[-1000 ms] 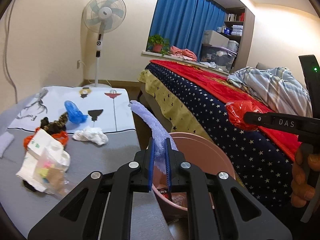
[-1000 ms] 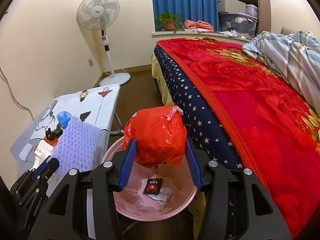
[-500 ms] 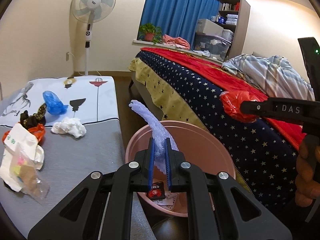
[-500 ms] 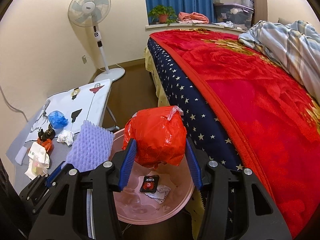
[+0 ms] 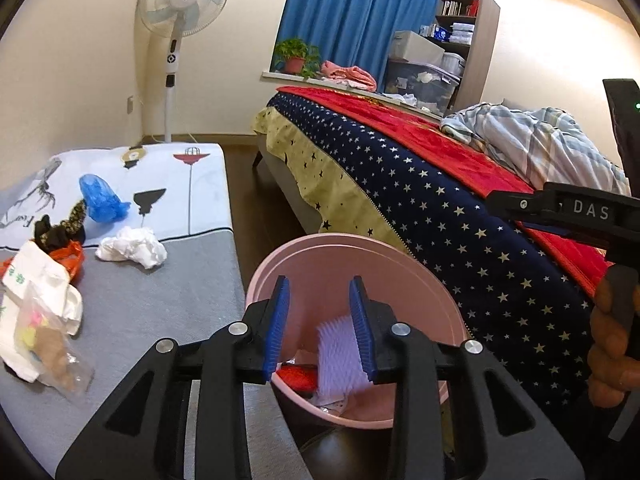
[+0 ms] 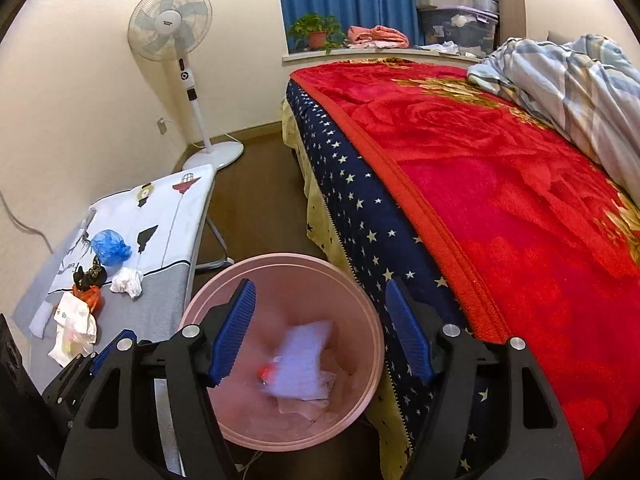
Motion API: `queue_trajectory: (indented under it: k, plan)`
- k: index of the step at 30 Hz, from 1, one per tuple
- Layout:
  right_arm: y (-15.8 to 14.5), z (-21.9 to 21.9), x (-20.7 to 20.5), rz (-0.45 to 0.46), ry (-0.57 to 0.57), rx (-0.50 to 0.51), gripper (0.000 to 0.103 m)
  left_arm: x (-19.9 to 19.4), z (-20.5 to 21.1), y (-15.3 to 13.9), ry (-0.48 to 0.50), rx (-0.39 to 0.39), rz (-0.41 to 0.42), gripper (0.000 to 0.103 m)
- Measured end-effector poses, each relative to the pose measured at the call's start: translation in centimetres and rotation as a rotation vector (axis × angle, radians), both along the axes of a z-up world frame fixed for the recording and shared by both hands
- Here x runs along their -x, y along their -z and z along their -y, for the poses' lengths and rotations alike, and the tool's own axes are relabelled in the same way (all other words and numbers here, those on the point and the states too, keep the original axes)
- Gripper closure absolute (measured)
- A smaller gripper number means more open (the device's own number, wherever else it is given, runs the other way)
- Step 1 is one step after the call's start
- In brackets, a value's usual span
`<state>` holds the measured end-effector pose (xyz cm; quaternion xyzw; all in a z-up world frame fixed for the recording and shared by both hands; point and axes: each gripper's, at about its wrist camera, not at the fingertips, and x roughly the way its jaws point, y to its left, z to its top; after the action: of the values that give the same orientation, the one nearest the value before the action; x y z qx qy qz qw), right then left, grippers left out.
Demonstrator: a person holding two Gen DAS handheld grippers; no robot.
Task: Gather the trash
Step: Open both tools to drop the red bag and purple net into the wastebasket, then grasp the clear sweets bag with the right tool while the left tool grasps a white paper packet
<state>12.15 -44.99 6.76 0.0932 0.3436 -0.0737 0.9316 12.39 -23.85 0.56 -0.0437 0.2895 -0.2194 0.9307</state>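
A pink bin (image 5: 400, 276) (image 6: 352, 296) stands on the floor between the table and the bed. A purple foam sheet (image 5: 340, 354) (image 6: 302, 356) and a red bag (image 5: 294, 376) lie inside it with other scraps. My left gripper (image 5: 320, 330) is open and empty over the bin's near rim. My right gripper (image 6: 320, 334) is open and empty above the bin. On the grey table (image 5: 160, 312) lie a blue bag (image 5: 100, 198) (image 6: 110, 252), a white crumpled tissue (image 5: 134, 246) (image 6: 127, 281), a white bag (image 5: 36, 304) (image 6: 74, 322) and dark and orange scraps (image 5: 60, 236).
A bed with a red and starred blanket (image 6: 500, 184) runs along the right of the bin. A standing fan (image 5: 182, 20) (image 6: 172, 36) is by the far wall. The right gripper's body (image 5: 568, 208) shows at the right edge of the left wrist view.
Both grippers have opened. The purple foam sheet dropped from the left gripper and the red bag from the right gripper into the pink bin.
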Motion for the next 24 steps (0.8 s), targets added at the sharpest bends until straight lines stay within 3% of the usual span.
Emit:
queue_trajectory:
  k: [8, 15, 24]
  plan:
    - [-1.0, -1.6, 1.0, 0.033, -0.050, 0.016, 0.038, 1.2, -3.1, -1.6, -0.053, 0.003, 0.037, 0.072]
    - [-1.6, -4.8, 1.8, 0.061, -0.136, 0.007, 0.063, 2.4, -7.1, -2.4, -0.136, 0.005, 0.059, 0.072]
    - [-0.3, -13.0, 1.9, 0.104, -0.303, -0.025, 0.064, 4.1, -14.7, -3.2, -0.324, 0.010, 0.085, 0.072]
